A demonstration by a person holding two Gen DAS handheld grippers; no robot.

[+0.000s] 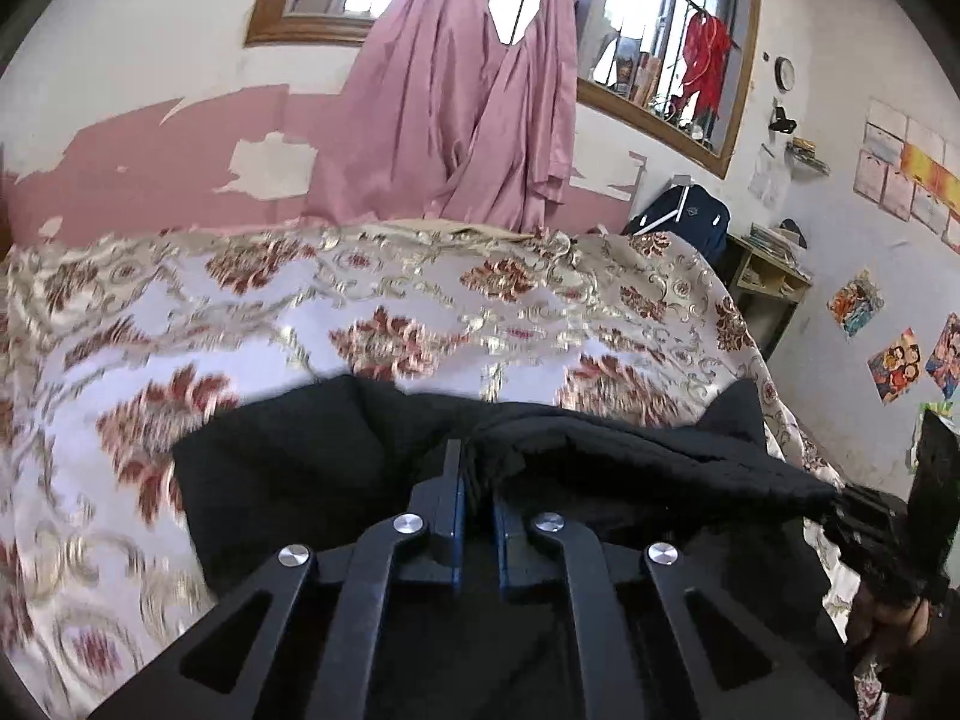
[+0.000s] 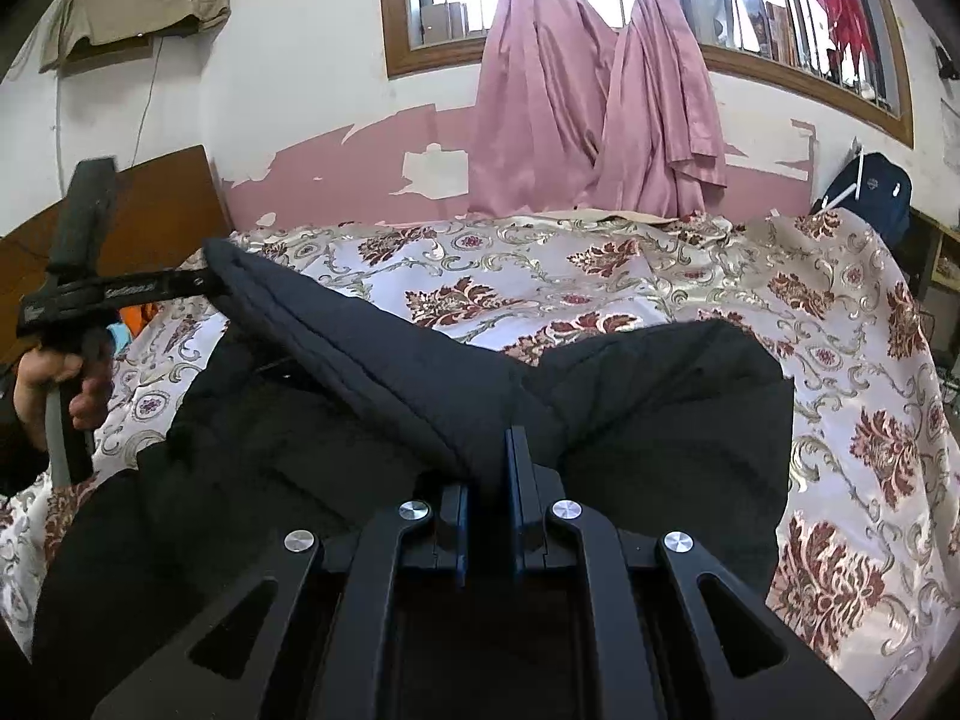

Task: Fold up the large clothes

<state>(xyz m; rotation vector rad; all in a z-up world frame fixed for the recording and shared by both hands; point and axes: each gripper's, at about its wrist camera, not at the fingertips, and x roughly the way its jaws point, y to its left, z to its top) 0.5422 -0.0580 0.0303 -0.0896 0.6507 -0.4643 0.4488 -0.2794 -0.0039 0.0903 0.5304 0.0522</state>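
The fold was under way but far from finished. A large black quilted garment [image 2: 372, 372] lay on the bed, over its floral bedspread [image 2: 600, 282], toward the near edge. Each tool was clamped on the garment's cloth: the left tool [image 1: 477, 474] had its fingers drawn close together with a bunch of black fabric pinched between them, and the right tool [image 2: 489, 462] likewise held a gathered fold between nearly closed fingers. A long padded band of the garment, probably a hem or a side edge, was lifted off the bed and stretched taut between the two tools. The rest sagged loosely below. By my judgement one edge had been picked up for carrying over, while no neat crease or stacked layer was visible yet; laying that edge down, smoothing, and any further folds remained.

The right wrist view showed the lifted band running up to the left tool near the bed's left edge, with the person's left hand [image 2: 54, 384] on its handle and a wooden headboard [image 2: 168, 204] behind. It also showed much of the garment's spread. The left wrist view gave little of that. It showed instead the right tool at the right margin, gripping the garment's far end, and a shelf [image 1: 762, 276] beyond the bed's right corner.
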